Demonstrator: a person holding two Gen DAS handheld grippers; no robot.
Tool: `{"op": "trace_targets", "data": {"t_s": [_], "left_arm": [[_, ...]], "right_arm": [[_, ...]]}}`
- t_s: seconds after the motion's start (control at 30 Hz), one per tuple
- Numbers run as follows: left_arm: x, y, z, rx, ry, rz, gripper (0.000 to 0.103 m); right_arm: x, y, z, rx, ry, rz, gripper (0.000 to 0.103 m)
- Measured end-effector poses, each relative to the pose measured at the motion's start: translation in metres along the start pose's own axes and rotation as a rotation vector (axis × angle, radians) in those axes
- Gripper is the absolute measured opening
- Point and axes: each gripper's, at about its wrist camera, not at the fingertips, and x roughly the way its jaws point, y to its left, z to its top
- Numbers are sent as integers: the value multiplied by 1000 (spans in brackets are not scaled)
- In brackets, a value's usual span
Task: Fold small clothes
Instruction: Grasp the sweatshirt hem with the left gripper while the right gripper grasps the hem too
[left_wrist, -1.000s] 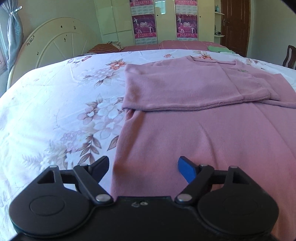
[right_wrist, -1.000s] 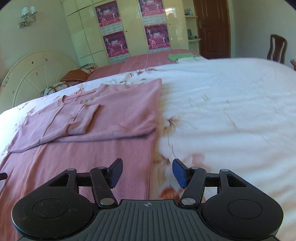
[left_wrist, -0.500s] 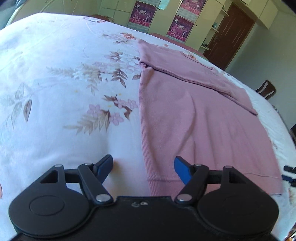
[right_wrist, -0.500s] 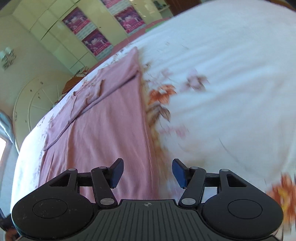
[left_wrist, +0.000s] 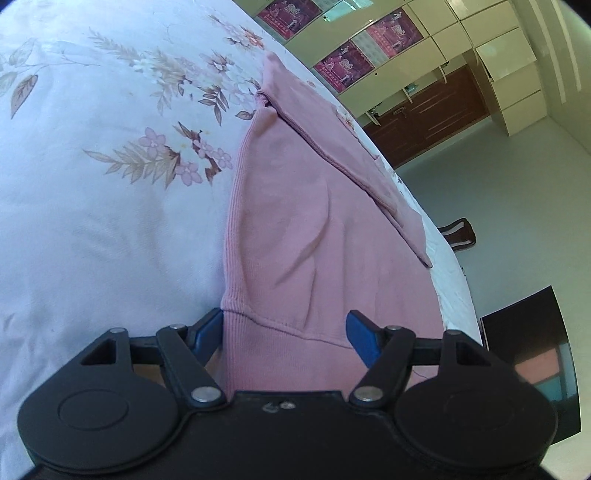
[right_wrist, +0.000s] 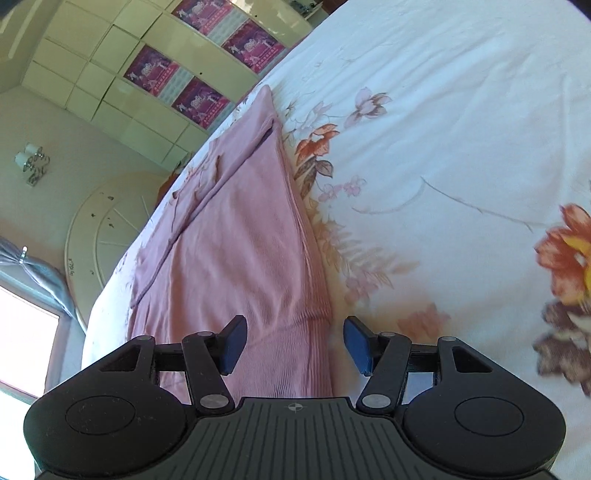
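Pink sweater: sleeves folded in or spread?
Partly folded: pink sweater has sleeves laid across its chest, body still full length on the floral bedspread.

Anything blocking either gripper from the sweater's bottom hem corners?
Nothing visible. The pink sweater's hem corner already sits between the left gripper's jaws, which are not yet pinching; its other corner lies between the right gripper's open jaws, on the floral bedspread.

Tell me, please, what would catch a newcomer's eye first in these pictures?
The pink sweater spread flat on the floral bedspread, sleeves folded across its far end. The left hand-held gripper and the right hand-held gripper, jaws apart, each straddle a near hem corner.
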Motion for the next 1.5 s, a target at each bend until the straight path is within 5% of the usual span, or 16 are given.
{"op": "trace_targets", "data": {"t_s": [0.2,0.3,0.4,0.5,0.67,0.87,0.97,1.0,1.07,1.1,1.2,1.33,1.43,1.5], "left_arm": [[11,-10,-5,31,5,3,69],[10,-7,-4,12,-2,-8,67],[4,1,-1,-3,-35,4,54],[0,13,13,-43,-99,32,55],[21,2,33,0,-41,17,65],[19,-8,5,62,-18,-2,61],[18,-10,0,92,-19,28,53],[19,-13,1,118,-16,59,44],[22,-22,3,166,-7,120,9],[20,-23,4,171,-18,124,6],[-14,-26,6,128,-145,-6,6],[-21,-16,1,126,-160,31,6],[4,10,-9,58,-80,94,6],[2,15,-12,17,-109,73,6]], "right_arm": [[12,0,3,-40,82,74,57],[12,-1,-2,-67,98,69,43],[15,-5,3,-33,99,69,33],[16,-4,5,-35,96,71,33],[20,-5,12,-7,64,67,33],[26,-8,15,6,106,111,33],[21,-4,3,-38,139,106,24],[21,-2,1,-52,137,89,17],[23,-2,0,-49,129,80,9],[23,1,0,-62,122,72,8],[9,11,3,-75,70,112,7],[-19,20,7,-79,-6,248,7],[-6,4,0,-69,13,175,7],[15,-11,-8,-30,78,71,7]]}}
